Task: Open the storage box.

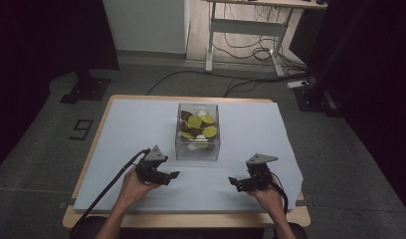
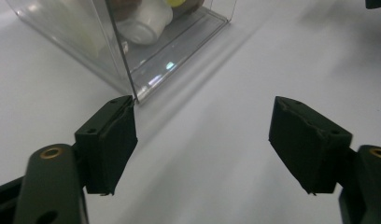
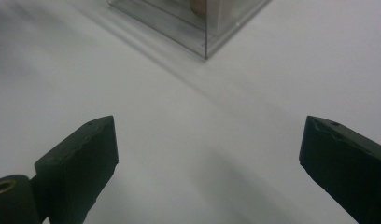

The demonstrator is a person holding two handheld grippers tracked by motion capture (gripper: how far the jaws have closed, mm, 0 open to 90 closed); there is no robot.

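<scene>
While grippers gape, clear box [image 1: 197, 149] upright.

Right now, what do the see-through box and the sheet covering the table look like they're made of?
The box looks like clear rigid plastic, perhaps acrylic: its contents show through, and its walls have crisp edges and glossy reflections. The sheet looks like matte paper or thin plastic, pale blue-grey, lying flat with no glare; which one is unclear. The table's rim beneath looks like light wood.

Right gripper [image 3: 209, 161], jaws spread wide with nothing between them, low over the white counter [image 3: 188, 140]. Ahead, beyond the jaws, one corner of a clear box [image 3: 198, 28]; its contents are too cropped to identify.
</scene>
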